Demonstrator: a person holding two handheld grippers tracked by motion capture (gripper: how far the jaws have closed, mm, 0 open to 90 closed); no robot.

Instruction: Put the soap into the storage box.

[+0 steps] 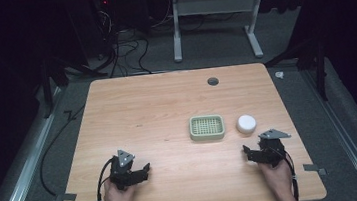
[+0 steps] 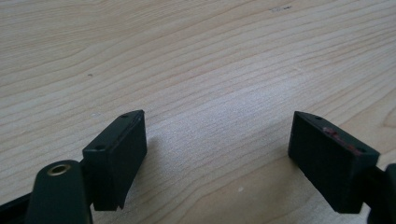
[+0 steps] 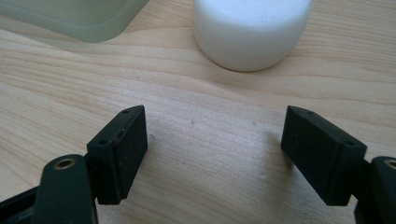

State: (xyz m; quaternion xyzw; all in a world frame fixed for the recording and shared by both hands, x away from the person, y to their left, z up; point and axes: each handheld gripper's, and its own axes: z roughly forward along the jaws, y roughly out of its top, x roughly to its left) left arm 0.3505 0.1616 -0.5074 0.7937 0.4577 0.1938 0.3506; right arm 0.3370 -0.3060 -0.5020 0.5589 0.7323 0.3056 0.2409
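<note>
A pale green soap dish with a grid top lies right of the table's middle; its corner shows at the top left of the right gripper view. Just right of it sits a round white soap bar, also seen close ahead. My right gripper rests near the front right, open, jaws wide apart over bare wood, a short way in front of the white bar. My left gripper rests at the front left, open, with nothing between its jaws.
The wooden table has a dark round grommet near its far edge. Beyond it, on grey carpet, stand a white desk frame and tangled cables. Metal rails run along both sides of the floor.
</note>
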